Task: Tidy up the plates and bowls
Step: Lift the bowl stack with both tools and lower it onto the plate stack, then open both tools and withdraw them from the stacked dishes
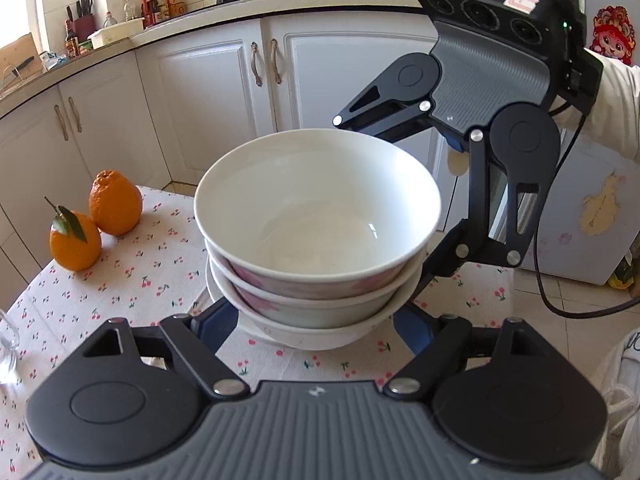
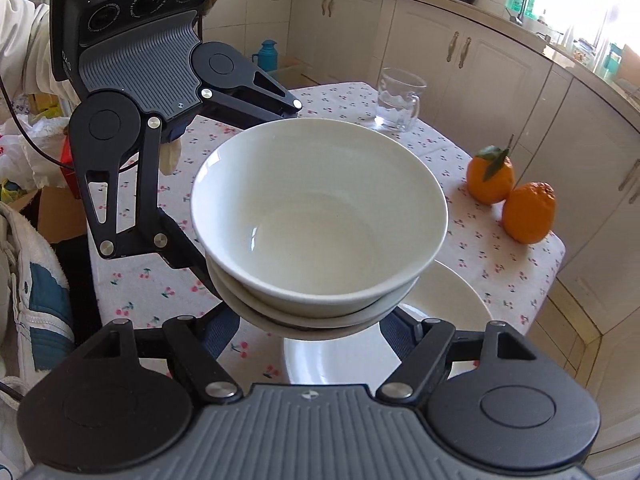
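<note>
Kitchen with white cabinets [image 1: 208, 92], cherry-print counter [image 1: 132, 276], stack of nested bowls [image 1: 316, 232] mid-counter above a white plate [image 2: 452, 304], left gripper [image 1: 316, 334] and right gripper [image 2: 312, 334] each with jaws wide around the stack's base, contact hidden, two oranges [image 1: 96, 220] and glass mug [image 2: 398, 100] nearby

Three bowls [image 1: 316, 240] are nested in a stack above the table [image 1: 132, 276], flanked by both grippers. Two oranges [image 2: 510, 196] are set side by side, touching, right of the stack in the right wrist view, a glass mug [image 2: 398, 100] beyond them. A plate [image 2: 452, 300] is seen beneath the stack's right edge.
</note>
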Tool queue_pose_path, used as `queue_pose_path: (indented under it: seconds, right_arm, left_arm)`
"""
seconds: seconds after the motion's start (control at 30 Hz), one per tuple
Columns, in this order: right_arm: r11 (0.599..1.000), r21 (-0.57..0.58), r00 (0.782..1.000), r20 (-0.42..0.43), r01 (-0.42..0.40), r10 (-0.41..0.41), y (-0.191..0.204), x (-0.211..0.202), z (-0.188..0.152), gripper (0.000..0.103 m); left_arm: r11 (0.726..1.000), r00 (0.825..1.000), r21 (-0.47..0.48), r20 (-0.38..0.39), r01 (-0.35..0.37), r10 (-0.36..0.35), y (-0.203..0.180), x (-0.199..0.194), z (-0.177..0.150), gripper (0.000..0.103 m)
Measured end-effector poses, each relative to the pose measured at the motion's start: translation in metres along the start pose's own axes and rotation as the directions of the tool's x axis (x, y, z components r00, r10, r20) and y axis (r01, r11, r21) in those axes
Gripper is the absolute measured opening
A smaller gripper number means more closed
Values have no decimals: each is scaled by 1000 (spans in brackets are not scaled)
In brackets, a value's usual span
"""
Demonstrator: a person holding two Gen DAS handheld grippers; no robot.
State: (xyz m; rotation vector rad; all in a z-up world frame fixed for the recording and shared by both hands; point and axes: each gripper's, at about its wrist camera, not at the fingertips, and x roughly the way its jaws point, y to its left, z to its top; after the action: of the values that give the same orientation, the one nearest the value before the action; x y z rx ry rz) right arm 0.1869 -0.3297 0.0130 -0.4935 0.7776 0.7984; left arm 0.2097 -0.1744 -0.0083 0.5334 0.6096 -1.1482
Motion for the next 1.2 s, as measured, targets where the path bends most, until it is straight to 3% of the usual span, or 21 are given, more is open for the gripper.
queue_pose_path:
  seconds: [0.4,0.53,0.77,0.93,1.03,1.13,1.2]
  right_arm:
    - [996,86,998,-50,35,-30,-50,18,-35,80]
    - [994,107,998,-46,36,-31,-54,21,-39,80]
    - [992,117,998,-43,48,-44,-53,21,-42,79]
    - [992,111,998,-40,58,-54,-51,20,-41,79]
    - [992,99,996,-42,80,-76,-46,20,-40,79]
    - [989,125,997,-41,75,-70,-43,20,-39,88]
    - [985,140,995,-48,99,-93,-38,19,-40,92]
  left_arm:
    - [999,999,-22,-26,37,-38,14,50,8,84]
    - [997,999,-60,-25,44,-46,20,54,8,84]
    - [1000,999,0,-24,25,-25,14,56,7,84]
    - [999,999,-34,-25,43,-44,19,57,5,85]
    - [1000,1000,-8,-9,8,-8,14,53,3,87]
    - [999,999,8,2,-41,41,5,47,1,96]
    - [997,997,-12,13,-78,79,0,38,-3,97]
